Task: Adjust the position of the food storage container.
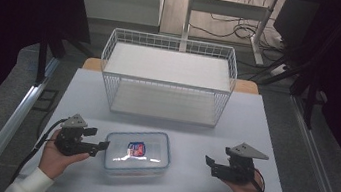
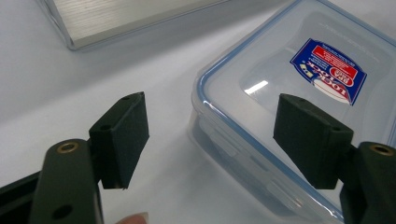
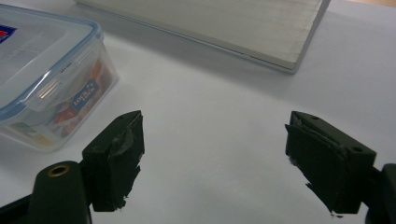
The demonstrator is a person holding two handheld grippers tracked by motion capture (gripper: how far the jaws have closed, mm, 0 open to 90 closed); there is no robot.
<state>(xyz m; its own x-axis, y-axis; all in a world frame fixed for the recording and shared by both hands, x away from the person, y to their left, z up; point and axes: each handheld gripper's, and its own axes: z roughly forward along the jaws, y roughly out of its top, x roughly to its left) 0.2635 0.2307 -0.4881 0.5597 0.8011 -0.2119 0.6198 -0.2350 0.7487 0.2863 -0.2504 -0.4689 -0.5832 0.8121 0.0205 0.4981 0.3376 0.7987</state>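
container [image 1: 137, 153] | clear plastic, blue-rimmed lid shut, red-blue label | flat on table, front of wire basket [image 1: 168, 77]

Clear container [image 1: 137, 153] with blue-rimmed lid, red-blue label [image 1: 137, 149]; white basket [image 1: 167, 77]

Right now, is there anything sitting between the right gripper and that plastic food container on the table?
Nothing visible. The right gripper is open, and bare white table lies between it and the container. The wire basket stands farther back, off that path.

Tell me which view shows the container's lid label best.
The left gripper view: the lid label is large, its print visible. In the high view it is a small red-blue patch; the right gripper view catches only a corner.
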